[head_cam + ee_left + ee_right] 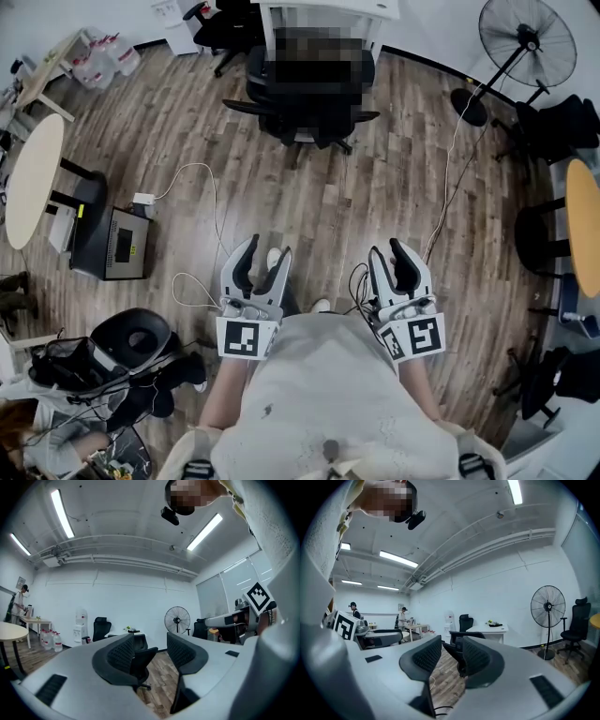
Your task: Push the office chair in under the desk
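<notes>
Where office chair (314, 129) stands (before desk (328, 7)), floor (309, 202) lies open.

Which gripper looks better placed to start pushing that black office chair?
Left, marginally: the left gripper lines up closer to the office chair than the right gripper. Both are open, empty and well short of it.
</notes>
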The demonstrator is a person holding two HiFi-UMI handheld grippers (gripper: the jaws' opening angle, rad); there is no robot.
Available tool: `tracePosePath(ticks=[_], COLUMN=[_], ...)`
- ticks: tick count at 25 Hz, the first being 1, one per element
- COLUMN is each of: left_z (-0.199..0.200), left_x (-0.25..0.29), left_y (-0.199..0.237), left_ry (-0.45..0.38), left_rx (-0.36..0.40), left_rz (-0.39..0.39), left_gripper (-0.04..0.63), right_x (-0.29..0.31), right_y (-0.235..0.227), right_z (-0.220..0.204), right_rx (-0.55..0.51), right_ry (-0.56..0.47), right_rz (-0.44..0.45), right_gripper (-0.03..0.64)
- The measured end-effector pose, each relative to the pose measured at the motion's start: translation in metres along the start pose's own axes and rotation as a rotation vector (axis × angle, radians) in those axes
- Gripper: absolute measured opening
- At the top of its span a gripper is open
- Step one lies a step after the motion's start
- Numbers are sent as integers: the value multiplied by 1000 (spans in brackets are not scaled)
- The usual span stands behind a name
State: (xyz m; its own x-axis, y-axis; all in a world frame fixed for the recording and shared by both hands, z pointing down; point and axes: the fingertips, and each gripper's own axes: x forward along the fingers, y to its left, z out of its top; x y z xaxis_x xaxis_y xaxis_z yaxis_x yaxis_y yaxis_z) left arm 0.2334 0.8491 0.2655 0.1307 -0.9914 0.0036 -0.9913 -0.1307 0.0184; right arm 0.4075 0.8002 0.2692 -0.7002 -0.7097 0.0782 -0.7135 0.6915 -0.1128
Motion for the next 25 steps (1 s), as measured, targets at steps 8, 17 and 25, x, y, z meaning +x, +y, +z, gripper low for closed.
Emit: tracePosePath(ticks=[8, 17, 25], left_z=[2, -8, 10], left_x=[58, 136, 211], left_y=[66, 125, 191], left_ry=[-9, 22, 31], left_rx=[-5, 6, -28], left_rz=[-2, -50, -111], left_gripper=[242, 239, 239], right_x=[81, 168, 258], right_y=[-7, -22, -38], right_z=[4, 15, 40], right_rx=[2, 1, 15], right_ry=[3, -1, 18], right_rz=[-15, -53, -128], right_gripper=[149, 149, 149])
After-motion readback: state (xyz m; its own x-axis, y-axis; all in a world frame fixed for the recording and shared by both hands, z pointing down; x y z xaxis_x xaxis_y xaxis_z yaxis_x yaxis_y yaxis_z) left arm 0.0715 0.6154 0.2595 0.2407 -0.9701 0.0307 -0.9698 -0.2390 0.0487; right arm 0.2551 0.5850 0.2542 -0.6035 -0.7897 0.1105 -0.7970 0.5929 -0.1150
